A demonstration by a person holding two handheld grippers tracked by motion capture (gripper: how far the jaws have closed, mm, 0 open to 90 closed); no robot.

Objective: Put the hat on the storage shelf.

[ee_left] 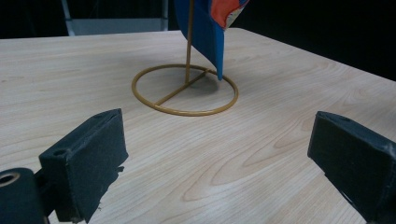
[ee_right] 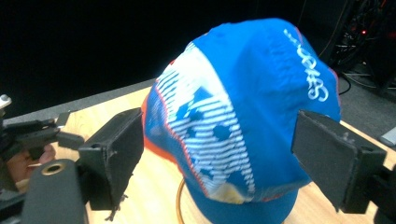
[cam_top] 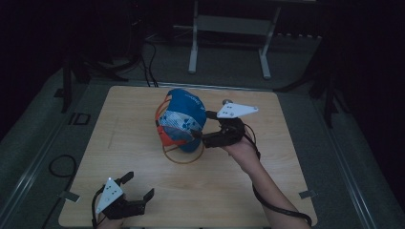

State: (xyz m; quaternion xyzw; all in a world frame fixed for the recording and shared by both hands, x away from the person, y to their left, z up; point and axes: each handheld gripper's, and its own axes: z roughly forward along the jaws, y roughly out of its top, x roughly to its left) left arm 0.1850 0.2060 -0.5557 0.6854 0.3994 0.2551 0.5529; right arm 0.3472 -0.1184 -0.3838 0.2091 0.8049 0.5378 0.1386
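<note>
- cap (cam_top: 181,119) in blue, white and orange sits on a thin gold wire stand (cam_top: 184,155) near the middle of the wooden counter (cam_top: 267,181).
- right gripper (cam_top: 206,128) is at the cap's right side, jaws wide, one on each side of the cap, not pressing.
- left gripper (cam_top: 139,185) rests near the counter's front left edge, jaws wide, holding nothing, well apart from the stand.

We count one cap (cam_top: 180,118), one wire stand (cam_top: 184,153), two tools, left (cam_top: 139,187) and right (cam_top: 201,126), and one tabletop (cam_top: 205,186) under them all.
</note>
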